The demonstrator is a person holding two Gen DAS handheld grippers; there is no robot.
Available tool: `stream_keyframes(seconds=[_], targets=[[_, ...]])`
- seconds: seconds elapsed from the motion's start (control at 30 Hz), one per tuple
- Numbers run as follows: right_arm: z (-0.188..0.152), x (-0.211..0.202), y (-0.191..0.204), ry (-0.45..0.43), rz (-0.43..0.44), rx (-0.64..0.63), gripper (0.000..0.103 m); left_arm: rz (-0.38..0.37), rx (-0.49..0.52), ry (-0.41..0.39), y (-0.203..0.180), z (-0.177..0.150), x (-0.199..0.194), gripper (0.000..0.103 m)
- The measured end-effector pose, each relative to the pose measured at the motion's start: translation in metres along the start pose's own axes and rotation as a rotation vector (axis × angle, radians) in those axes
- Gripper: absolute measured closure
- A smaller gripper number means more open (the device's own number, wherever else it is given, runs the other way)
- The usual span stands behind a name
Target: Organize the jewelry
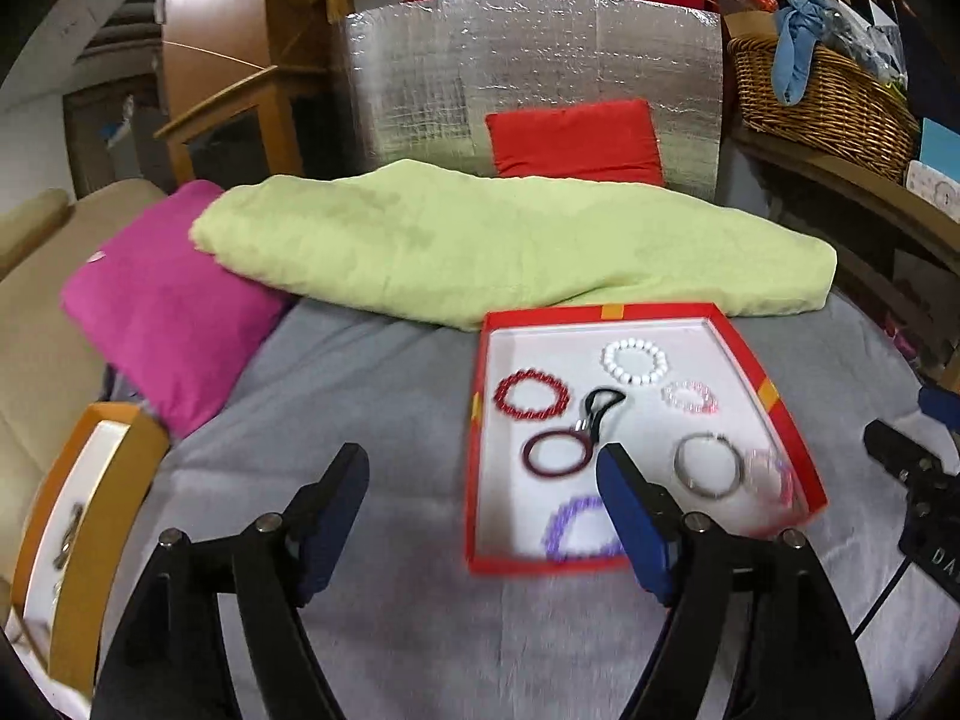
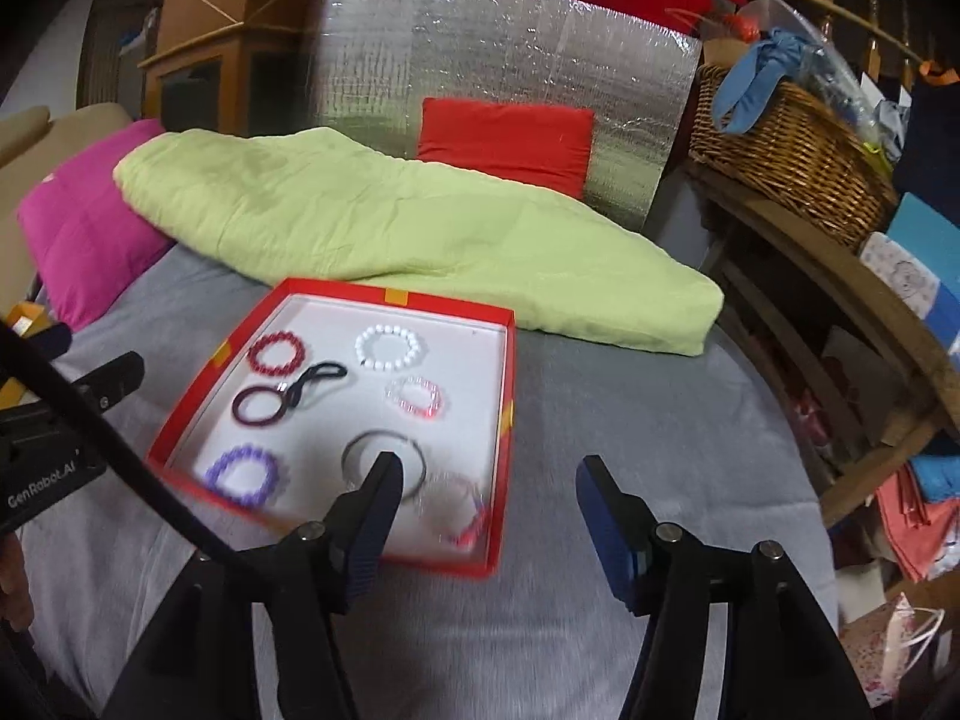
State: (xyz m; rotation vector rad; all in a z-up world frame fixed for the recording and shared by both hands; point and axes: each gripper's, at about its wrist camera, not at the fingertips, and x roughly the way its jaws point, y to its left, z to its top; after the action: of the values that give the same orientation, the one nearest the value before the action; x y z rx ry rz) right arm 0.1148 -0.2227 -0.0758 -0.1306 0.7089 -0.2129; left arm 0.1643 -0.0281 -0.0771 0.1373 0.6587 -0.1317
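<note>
A red tray (image 1: pixel 774 396) (image 2: pixel 507 414) with a white floor lies on the grey bed cover. It holds several bracelets: a white bead one (image 1: pixel 634 362) (image 2: pixel 387 347), a red bead one (image 1: pixel 531 395) (image 2: pixel 278 353), a pale pink one (image 1: pixel 690 397) (image 2: pixel 415 394), a dark maroon ring (image 1: pixel 555 453) (image 2: pixel 259 406) with a black loop, a metal bangle (image 1: pixel 708 465) (image 2: pixel 360 450), a purple one (image 1: pixel 576 531) (image 2: pixel 243 476) and a clear pink one (image 2: pixel 459 507). My left gripper (image 1: pixel 483 474) is open and empty at the tray's near left side. My right gripper (image 2: pixel 486 483) is open and empty over the tray's near right corner.
An orange box (image 1: pixel 114 468) with small items lies at the left edge of the bed. A green folded blanket (image 1: pixel 492 246), a pink pillow (image 1: pixel 162 300) and a red cushion (image 1: pixel 573 138) lie behind the tray. A wicker basket (image 2: pixel 792 144) stands on a shelf at the right.
</note>
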Motion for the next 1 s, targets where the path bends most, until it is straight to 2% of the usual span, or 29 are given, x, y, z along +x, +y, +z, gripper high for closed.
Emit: stream_keyframes(seconds=[0.2,0.3,1.0], targets=[[-0.017,-0.023,0.002,-0.023,-0.015,-0.003,0.039,0.04,-0.023,0.018,0.01,-0.034,-0.021,0.024],[-0.022,-0.03,0.001,-0.034,-0.026,0.002,0.039,0.035,-0.033,0.03,0.011,-0.043,-0.026,0.024],[-0.035,-0.032,-0.007,-0.015,-0.029,0.014,0.039,0.051,0.008,0.02,0.002,-0.052,-0.028,0.024]])
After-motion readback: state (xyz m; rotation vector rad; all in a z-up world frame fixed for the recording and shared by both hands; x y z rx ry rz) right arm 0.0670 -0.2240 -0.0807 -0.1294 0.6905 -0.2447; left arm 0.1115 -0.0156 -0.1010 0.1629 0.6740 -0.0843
